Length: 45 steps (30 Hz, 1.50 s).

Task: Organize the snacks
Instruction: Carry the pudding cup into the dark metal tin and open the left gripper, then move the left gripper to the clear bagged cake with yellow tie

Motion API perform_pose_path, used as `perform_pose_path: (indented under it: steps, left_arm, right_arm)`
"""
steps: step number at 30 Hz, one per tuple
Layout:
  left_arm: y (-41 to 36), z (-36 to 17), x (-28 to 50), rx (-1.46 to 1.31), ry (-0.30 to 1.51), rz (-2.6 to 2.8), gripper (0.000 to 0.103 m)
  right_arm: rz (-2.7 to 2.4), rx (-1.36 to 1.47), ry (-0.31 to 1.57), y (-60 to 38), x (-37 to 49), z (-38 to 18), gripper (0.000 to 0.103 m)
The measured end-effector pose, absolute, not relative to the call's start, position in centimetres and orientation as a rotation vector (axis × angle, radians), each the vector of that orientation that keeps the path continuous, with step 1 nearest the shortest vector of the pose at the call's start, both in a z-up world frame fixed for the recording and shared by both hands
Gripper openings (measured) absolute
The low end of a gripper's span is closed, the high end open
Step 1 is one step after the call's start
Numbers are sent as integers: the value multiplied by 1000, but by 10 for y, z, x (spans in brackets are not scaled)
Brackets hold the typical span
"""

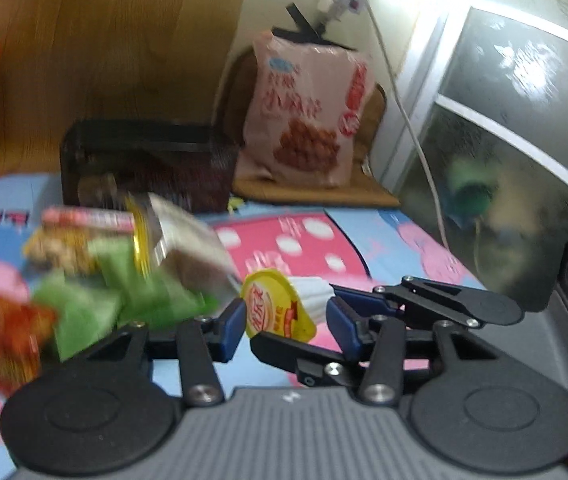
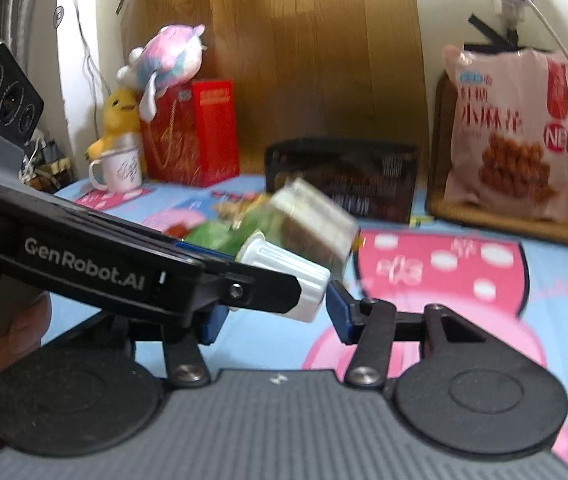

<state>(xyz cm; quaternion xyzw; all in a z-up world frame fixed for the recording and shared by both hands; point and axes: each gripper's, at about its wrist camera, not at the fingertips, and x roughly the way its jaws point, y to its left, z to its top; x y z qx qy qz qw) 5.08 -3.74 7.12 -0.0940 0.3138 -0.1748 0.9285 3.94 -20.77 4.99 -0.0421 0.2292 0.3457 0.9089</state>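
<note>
A white ribbed jelly cup with a yellow foil lid (image 1: pixel 280 308) lies on its side between the fingers of both grippers; its white body (image 2: pixel 287 276) shows in the right wrist view. My left gripper (image 1: pixel 284 320) is open around it, pads apart from it. My right gripper (image 2: pixel 272 316) is open too, and the left gripper's finger (image 2: pixel 244 284) crosses in front of it. A loose pile of snack packets (image 1: pixel 124 272) lies left of the cup, with a clear box of brown snacks (image 2: pixel 311 224) on top. A black mesh basket (image 1: pixel 144 160) stands behind.
A large pink snack bag (image 1: pixel 303 112) leans on the back wall on a brown mat. A red gift bag (image 2: pixel 192 132), plush toys (image 2: pixel 168 60) and a white mug (image 2: pixel 118 170) stand at the back left. A white cable (image 1: pixel 411 120) hangs at the right.
</note>
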Motion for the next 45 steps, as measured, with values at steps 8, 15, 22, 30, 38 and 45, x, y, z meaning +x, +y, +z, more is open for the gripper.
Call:
perform_pose_path:
  steps: [8,15,22,30,38,45]
  left_arm:
    - [-9,112,156,-227,560,-292,45]
    - [16,108,240,-270,578,-238,46]
    - [31,76,279,-315,664,-203,47]
    - [48,95,226,-372,591,-219,50]
    - [34,82,146,-342,697,-235,48]
    - [11,64,119,-334,758,-227,29]
  right_arm:
    - [675,-86,363,-174,141,79,53]
    - [661,-37,413,-146,230,78,52]
    - [647,-118,514,-120,266,56,52]
    - [665,-97,446,-143,214,69,55]
    - [747,217,676,-229,145,38,59]
    - [771,532,871,-243,141,16,55]
